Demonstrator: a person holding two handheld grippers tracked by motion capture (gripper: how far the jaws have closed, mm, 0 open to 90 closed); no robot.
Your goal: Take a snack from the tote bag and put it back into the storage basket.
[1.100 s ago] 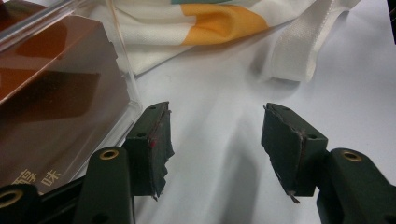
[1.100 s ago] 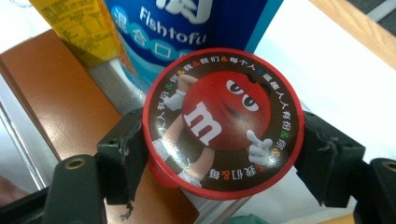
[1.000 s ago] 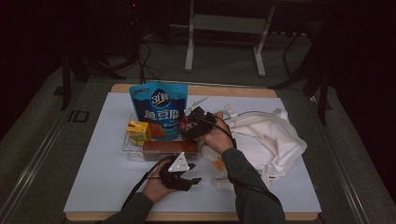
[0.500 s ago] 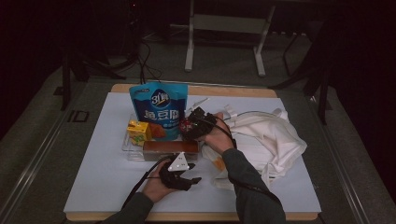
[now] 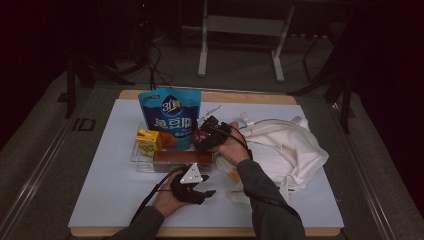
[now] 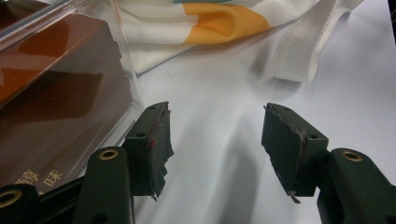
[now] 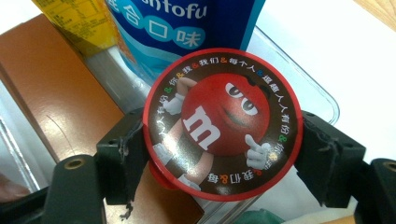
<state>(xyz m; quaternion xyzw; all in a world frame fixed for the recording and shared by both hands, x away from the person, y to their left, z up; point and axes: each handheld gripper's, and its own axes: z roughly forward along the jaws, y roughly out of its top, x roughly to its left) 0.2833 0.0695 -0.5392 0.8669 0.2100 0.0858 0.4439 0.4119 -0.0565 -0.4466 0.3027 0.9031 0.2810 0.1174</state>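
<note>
- Dark room around one desk (image 5: 115, 200) with a white top and a wooden edge, seen from the high view; metal frame legs stand on the floor at 12 o'clock beyond it.
- One clear plastic tray (image 5: 136, 157) sits left of the desk's centre, holding the snacks.
- One tall blue fish-tofu pouch (image 5: 169, 117) stands upright at the tray's 12 o'clock side.
- One yellow juice carton (image 5: 148, 140) stands at 9 o'clock of the pouch, just beside it.
- One long brown box (image 5: 182, 159) lies along the tray's 6 o'clock side.
- One white cloth tote bag (image 5: 285, 150) with an orange patch lies crumpled at 3 o'clock of the tray.
- One round M&M's candy tub (image 7: 222, 123), red-rimmed with a red character on its lid, hangs over the tray at 3 o'clock of the pouch.
- Right hand-held gripper (image 7: 223, 154): both jaws press the tub's rim from either side, holding it.
- Left hand-held gripper (image 6: 215, 140): jaws apart with nothing between them, low over the bare desk at 6 o'clock of the brown box, its left jaw just beside the tray's corner.
</note>
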